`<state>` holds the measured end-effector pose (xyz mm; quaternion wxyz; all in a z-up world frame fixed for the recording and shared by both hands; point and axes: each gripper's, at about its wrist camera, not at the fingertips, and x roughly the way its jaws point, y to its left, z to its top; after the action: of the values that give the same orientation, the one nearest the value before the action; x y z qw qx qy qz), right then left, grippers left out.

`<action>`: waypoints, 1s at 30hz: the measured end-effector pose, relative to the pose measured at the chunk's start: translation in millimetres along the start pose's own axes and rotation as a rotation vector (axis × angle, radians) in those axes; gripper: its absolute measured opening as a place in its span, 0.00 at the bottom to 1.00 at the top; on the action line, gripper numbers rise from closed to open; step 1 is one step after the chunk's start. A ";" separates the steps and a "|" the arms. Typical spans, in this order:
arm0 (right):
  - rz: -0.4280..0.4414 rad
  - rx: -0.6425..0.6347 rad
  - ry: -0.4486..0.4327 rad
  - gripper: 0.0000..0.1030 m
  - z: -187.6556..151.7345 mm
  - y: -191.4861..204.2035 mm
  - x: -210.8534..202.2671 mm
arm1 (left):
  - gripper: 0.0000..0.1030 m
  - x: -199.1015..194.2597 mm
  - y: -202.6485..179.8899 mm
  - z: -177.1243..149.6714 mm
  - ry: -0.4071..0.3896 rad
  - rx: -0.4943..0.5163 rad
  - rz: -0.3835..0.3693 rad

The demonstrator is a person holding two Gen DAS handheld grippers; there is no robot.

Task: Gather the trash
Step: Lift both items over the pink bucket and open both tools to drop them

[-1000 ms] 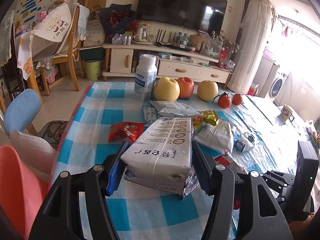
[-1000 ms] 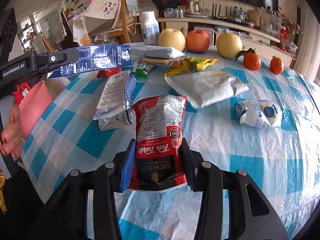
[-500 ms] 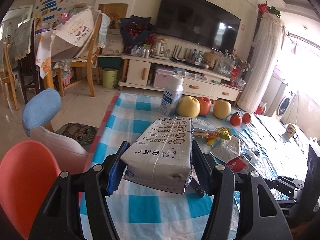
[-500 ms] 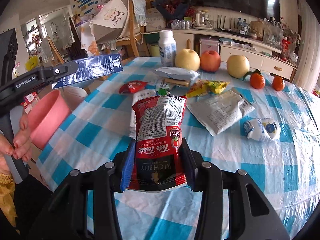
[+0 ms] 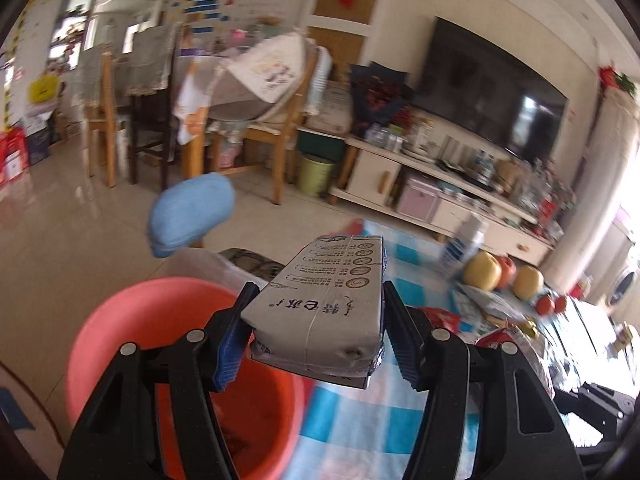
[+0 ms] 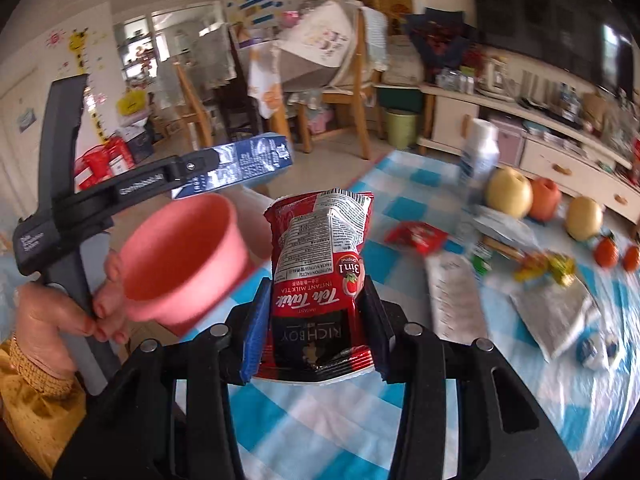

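My left gripper [image 5: 316, 320] is shut on a grey and blue milk carton [image 5: 324, 300], held just above the near rim of a pink bin [image 5: 120, 332] that stands on the floor beside the table. In the right wrist view the same carton [image 6: 244, 162] sticks out of the left gripper [image 6: 224, 168] above the pink bin [image 6: 184, 256], with a hand [image 6: 52, 320] on its handle. My right gripper [image 6: 316, 316] is shut on a red instant milk tea packet [image 6: 320, 276], over the table's left edge and close to the bin.
The checked tablecloth [image 6: 404, 208] carries more wrappers: a small red one [image 6: 416, 236], a grey pouch [image 6: 556, 312], a yellow wrapper [image 6: 548, 268]. A white bottle [image 6: 480, 152], apples and small oranges stand at the far side. A blue stool [image 5: 192, 212] is beyond the bin.
Both grippers have swung left off the table's middle and risen, each keeping its load. The pink bin has come from the frame's corner to right under the carton.
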<state>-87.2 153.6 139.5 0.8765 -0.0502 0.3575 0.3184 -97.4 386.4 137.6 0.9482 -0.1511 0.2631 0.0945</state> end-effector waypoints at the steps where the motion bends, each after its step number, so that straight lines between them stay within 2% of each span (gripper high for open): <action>1: 0.019 -0.021 0.002 0.44 6.0 12.2 7.4 | 0.60 0.1 8.5 2.0 -0.003 -0.016 0.026; 8: 0.114 -0.123 0.045 0.44 30.2 70.5 58.4 | 0.60 4.6 73.4 7.7 0.015 -0.159 0.151; 16: 0.181 -0.193 0.110 0.46 36.4 113.2 113.9 | 0.61 17.9 109.6 8.2 0.040 -0.247 0.225; 17: 0.176 -0.197 0.114 0.49 36.4 115.4 119.1 | 0.62 18.0 111.0 6.6 0.042 -0.248 0.231; 19: 0.181 -0.174 0.118 0.62 37.0 114.2 125.0 | 0.68 20.2 111.2 4.0 0.046 -0.239 0.245; 21: 0.186 -0.135 0.100 0.81 36.8 106.8 122.7 | 0.69 20.5 109.9 3.4 0.031 -0.224 0.256; 25: 0.160 -0.094 0.046 0.86 36.2 88.0 106.4 | 0.70 16.7 105.7 2.4 -0.024 -0.238 0.234; 29: 0.084 -0.070 -0.038 0.93 29.5 63.7 85.0 | 0.71 8.9 96.7 1.1 -0.122 -0.213 0.226; 30: 0.068 -0.070 -0.055 0.94 26.6 57.8 78.8 | 0.79 4.5 94.7 0.0 -0.174 -0.212 0.196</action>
<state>-63.1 249.0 115.4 0.8724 -0.0597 0.3234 0.3617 -118.1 475.5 112.8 0.9324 -0.2152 0.1820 0.2262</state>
